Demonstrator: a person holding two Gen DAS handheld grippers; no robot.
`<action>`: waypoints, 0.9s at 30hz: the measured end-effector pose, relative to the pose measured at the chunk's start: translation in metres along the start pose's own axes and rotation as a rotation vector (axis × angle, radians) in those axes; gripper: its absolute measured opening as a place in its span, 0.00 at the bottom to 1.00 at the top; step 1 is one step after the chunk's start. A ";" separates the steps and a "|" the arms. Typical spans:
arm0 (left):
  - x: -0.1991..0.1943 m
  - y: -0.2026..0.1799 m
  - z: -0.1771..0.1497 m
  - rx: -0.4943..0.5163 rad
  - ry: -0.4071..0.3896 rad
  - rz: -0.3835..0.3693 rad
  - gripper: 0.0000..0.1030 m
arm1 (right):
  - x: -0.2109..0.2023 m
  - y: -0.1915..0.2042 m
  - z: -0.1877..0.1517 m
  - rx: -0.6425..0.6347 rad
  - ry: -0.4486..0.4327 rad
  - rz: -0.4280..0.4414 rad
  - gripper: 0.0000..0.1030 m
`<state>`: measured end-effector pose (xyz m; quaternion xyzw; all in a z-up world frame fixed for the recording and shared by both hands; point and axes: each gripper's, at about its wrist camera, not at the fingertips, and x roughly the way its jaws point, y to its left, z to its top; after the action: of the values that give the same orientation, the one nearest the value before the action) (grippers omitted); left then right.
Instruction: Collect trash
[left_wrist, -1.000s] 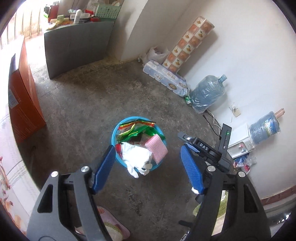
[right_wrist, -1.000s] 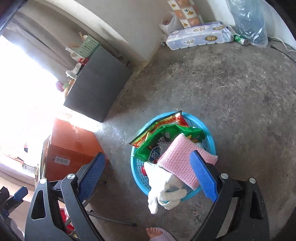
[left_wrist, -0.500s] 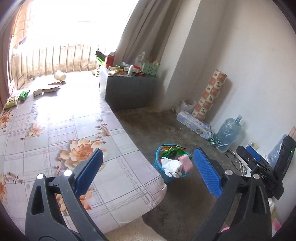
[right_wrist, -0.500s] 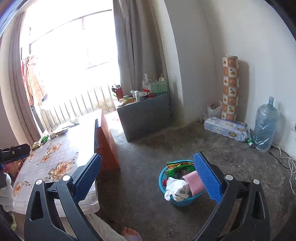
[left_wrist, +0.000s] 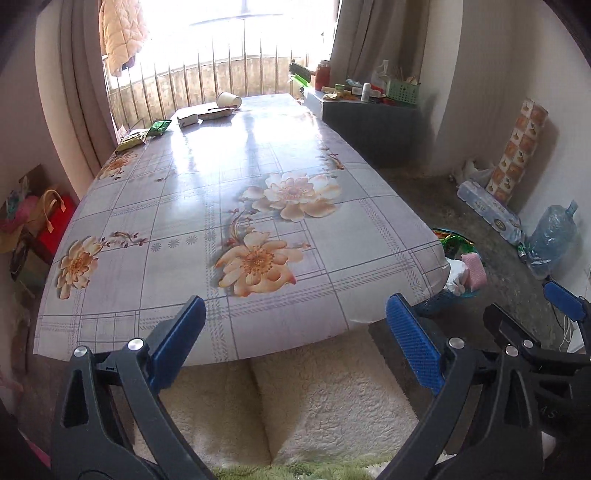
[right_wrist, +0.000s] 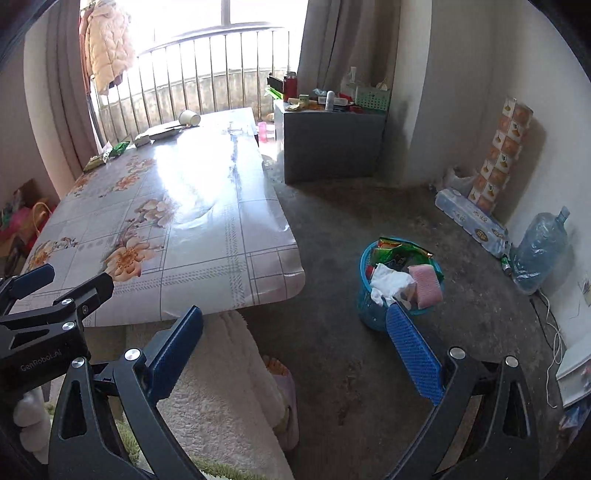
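Observation:
A blue trash basket (right_wrist: 371, 314) stands on the concrete floor right of the table, filled with green wrappers (right_wrist: 402, 254), a white cloth (right_wrist: 391, 282) and a pink sponge (right_wrist: 426, 284). In the left wrist view the table corner half hides the basket (left_wrist: 441, 302). At the far end of the floral table (left_wrist: 258, 177) lie a tipped paper cup (left_wrist: 229, 99), a small carton (left_wrist: 188, 119) and green snack packets (left_wrist: 159, 127). My left gripper (left_wrist: 295, 310) hangs open over the table's near edge, nothing between its fingers. My right gripper (right_wrist: 295, 314) is open and empty above the floor, short of the basket.
A grey cabinet (right_wrist: 332, 147) with clutter stands beyond the table. Along the right wall are a patterned column (right_wrist: 502, 155), a tissue pack (right_wrist: 469, 218), a water bottle (right_wrist: 539, 247) and cables. A person's fleece-covered legs (left_wrist: 314, 398) sit under the near edge; bags (left_wrist: 37, 221) lie at left.
Both views have swung from looking straight down on the basket up and away to the table. Both grippers have drawn back from the basket, and their jaws stand wider.

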<state>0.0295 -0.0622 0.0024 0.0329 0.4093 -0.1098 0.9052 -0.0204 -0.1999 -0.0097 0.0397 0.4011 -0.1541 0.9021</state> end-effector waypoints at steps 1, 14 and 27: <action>0.002 0.005 0.000 -0.015 0.005 0.009 0.92 | 0.001 0.005 -0.003 -0.011 0.009 -0.004 0.94; 0.010 0.034 -0.010 -0.078 0.078 0.121 0.92 | 0.009 0.004 -0.004 -0.010 0.043 -0.031 0.94; 0.009 0.031 -0.001 -0.023 0.048 0.182 0.92 | 0.013 -0.017 0.003 0.021 0.027 -0.079 0.94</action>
<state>0.0412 -0.0331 -0.0059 0.0620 0.4273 -0.0216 0.9017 -0.0156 -0.2195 -0.0161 0.0352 0.4127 -0.1934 0.8894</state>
